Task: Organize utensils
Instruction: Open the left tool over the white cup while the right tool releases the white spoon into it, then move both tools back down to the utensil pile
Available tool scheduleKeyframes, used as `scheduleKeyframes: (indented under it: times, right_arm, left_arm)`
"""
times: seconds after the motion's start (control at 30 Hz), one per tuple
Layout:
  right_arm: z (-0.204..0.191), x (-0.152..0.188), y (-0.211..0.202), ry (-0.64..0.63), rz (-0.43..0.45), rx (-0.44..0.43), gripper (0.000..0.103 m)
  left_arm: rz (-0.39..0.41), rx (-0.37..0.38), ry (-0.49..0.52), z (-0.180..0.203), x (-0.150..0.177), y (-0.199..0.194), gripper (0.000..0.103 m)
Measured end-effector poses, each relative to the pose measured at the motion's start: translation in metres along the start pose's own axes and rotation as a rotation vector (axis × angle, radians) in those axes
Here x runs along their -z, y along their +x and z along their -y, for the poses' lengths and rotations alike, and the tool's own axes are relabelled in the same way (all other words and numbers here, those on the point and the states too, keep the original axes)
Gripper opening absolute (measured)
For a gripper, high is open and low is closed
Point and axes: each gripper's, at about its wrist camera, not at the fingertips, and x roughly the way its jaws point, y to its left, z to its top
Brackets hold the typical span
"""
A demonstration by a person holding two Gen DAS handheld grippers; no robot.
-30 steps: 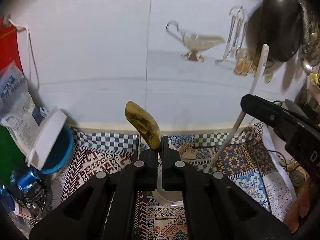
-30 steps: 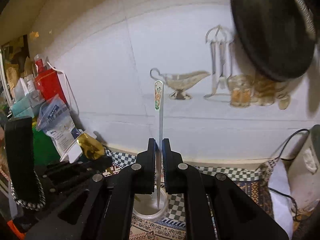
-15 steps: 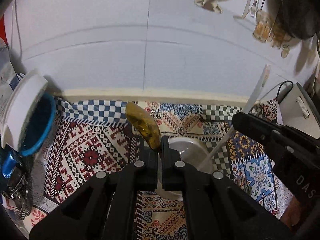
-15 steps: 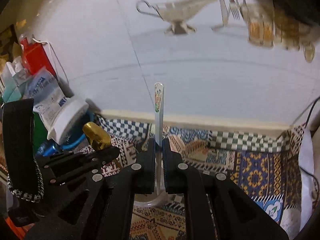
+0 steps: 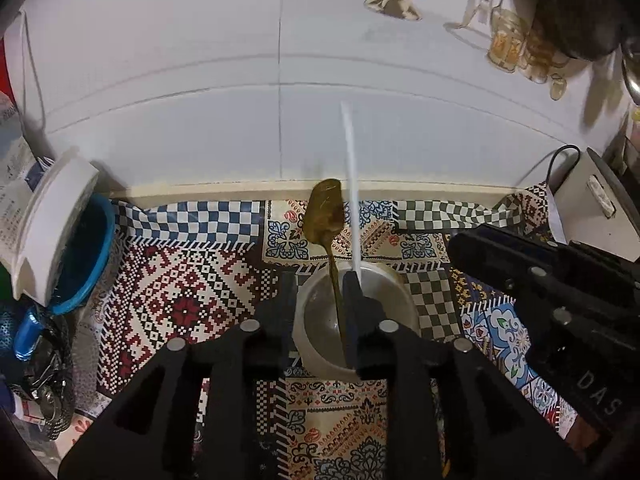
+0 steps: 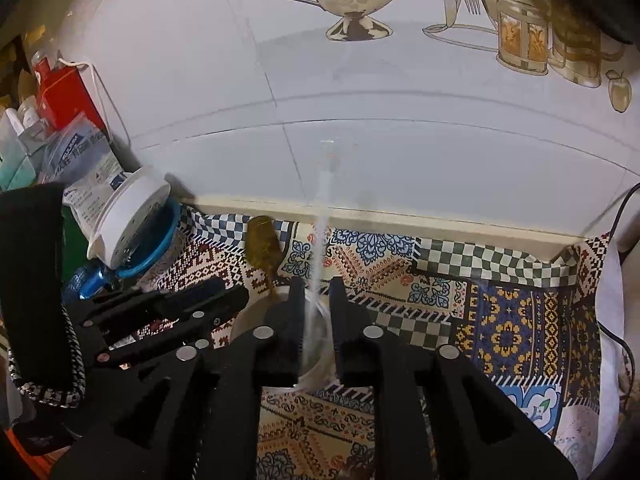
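Left wrist view: blue-rimmed tub [image 5: 76, 240] at 9 o'clock, my right claw [image 5: 472, 248] crowding in at 3 o'clock. White cup [image 5: 396, 304] at centre on patterned cloth [image 5: 180, 292] holds gold spoon [image 5: 324, 212] and blurred white utensil [image 5: 351, 184], both upright. My left claw [image 5: 318, 280] is spread, right claw [image 6: 316, 284] likewise, each straddling the cup.

Pale, motion-blurred utensil handle [image 6: 318, 256] between the right gripper's [image 6: 316, 292] fingers: its type cannot be told. Lower stem of the gold metal spoon [image 5: 325, 216] hidden inside the translucent round plastic cup [image 5: 396, 292]. Dark hanging pan [image 5: 576, 4], upper right, cut off by the edge.
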Motion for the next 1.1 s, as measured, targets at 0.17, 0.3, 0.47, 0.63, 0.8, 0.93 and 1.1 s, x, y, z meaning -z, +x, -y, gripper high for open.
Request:
scheduleKeyframes:
  times: [0.17, 0.3, 0.47, 0.63, 0.8, 0.93, 1.1]
  right_arm:
    - [-0.004, 0.004, -0.020, -0.020, 0.025, 0.010, 0.019]
    - [-0.008, 0.008, -0.040, -0.035, 0.054, 0.028, 0.020]
    - [-0.012, 0.015, -0.067, -0.030, 0.094, 0.050, 0.024]
    - [-0.016, 0.028, -0.096, -0.021, 0.148, 0.101, 0.040]
    - [-0.017, 0.044, -0.122, -0.013, 0.179, 0.164, 0.047]
    - [-0.014, 0.059, -0.140, 0.004, 0.182, 0.202, 0.050]
    - [-0.003, 0.082, -0.153, 0.051, 0.160, 0.245, 0.050]
  left_arm:
    - [0.044, -0.008, 0.014, 0.004, 0.004, -0.027, 0.030]
    - [0.088, -0.003, 0.013, 0.004, 0.007, -0.053, 0.034]
    - [0.136, 0.015, 0.013, 0.005, 0.014, -0.084, 0.036]
    - [0.184, 0.030, 0.027, 0.010, 0.024, -0.113, 0.042]
    - [0.215, 0.054, 0.068, 0.023, 0.036, -0.134, 0.048]
    - [0.219, 0.080, 0.104, 0.037, 0.048, -0.144, 0.053]
    - [0.181, 0.116, 0.128, 0.053, 0.066, -0.141, 0.055]
